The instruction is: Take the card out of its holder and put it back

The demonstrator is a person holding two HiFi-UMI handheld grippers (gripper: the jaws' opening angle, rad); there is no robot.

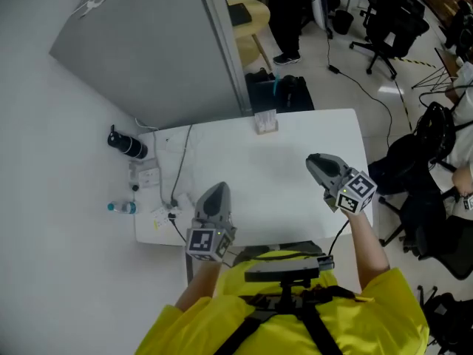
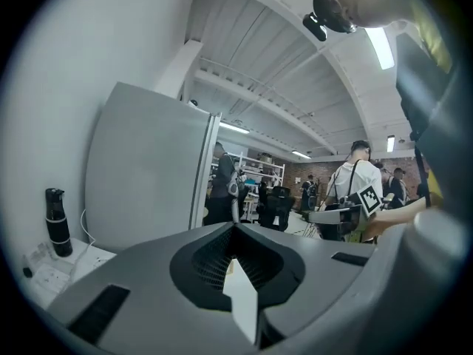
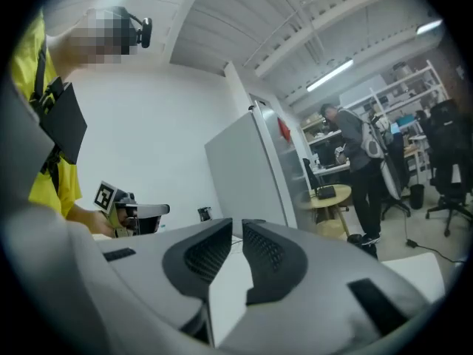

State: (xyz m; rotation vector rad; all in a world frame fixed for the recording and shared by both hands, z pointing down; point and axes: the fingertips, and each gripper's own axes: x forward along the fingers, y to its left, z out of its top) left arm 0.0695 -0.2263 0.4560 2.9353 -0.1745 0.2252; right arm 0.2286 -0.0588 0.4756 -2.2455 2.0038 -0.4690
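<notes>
A small clear holder with a card in it (image 1: 266,122) stands upright at the far edge of the white table (image 1: 295,198). My left gripper (image 1: 215,195) hovers over the near left of the table; its jaws (image 2: 235,231) are shut with nothing between them. At the near right, my right gripper (image 1: 323,168) points toward the far edge. A narrow gap shows between its jaws (image 3: 236,231), and nothing is in it. Both grippers are well short of the holder. Neither gripper view shows the holder.
A grey partition panel (image 1: 162,50) stands behind the table's far left. A black bottle (image 1: 127,146), a socket strip with a cable (image 1: 148,177) and a small water bottle (image 1: 122,208) lie off the table's left side. Office chairs (image 1: 392,21) and a black bag (image 1: 284,91) stand beyond.
</notes>
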